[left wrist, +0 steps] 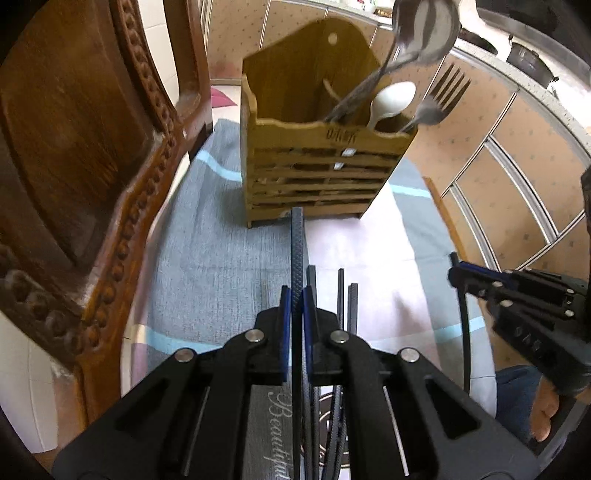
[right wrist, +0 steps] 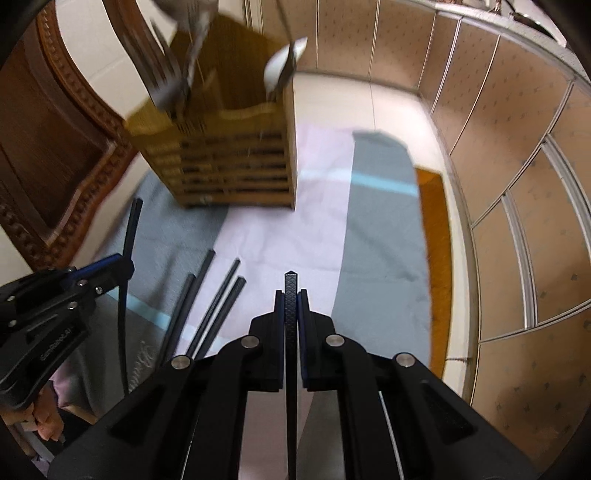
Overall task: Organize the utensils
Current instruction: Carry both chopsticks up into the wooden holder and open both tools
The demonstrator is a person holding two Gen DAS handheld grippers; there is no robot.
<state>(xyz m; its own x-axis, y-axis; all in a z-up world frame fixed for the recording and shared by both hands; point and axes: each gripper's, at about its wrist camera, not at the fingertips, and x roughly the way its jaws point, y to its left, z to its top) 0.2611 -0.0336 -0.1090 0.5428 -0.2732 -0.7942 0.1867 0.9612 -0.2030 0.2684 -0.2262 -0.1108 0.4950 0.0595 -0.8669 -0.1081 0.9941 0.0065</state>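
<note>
A slatted wooden utensil holder (left wrist: 317, 173) (right wrist: 229, 158) stands on the cloth with a ladle (left wrist: 424, 33), a white spoon (left wrist: 391, 99) and a fork (left wrist: 443, 96) in it. My left gripper (left wrist: 295, 302) is shut on a black chopstick (left wrist: 297, 251) that points toward the holder and is lifted off the cloth. My right gripper (right wrist: 290, 299) is shut on another black chopstick (right wrist: 290, 288). Each gripper shows in the other's view, the right gripper (left wrist: 458, 275) at the right and the left gripper (right wrist: 122, 266) at the left. Several loose chopsticks (right wrist: 218, 306) (left wrist: 351, 302) lie on the cloth between them.
A grey, pink and blue striped cloth (left wrist: 221, 240) (right wrist: 380, 229) covers the surface. A carved wooden chair back (left wrist: 92, 166) rises close on the left of the holder. Patterned cabinet doors (right wrist: 517, 184) curve along the right. A person's bare foot (left wrist: 543, 413) shows below.
</note>
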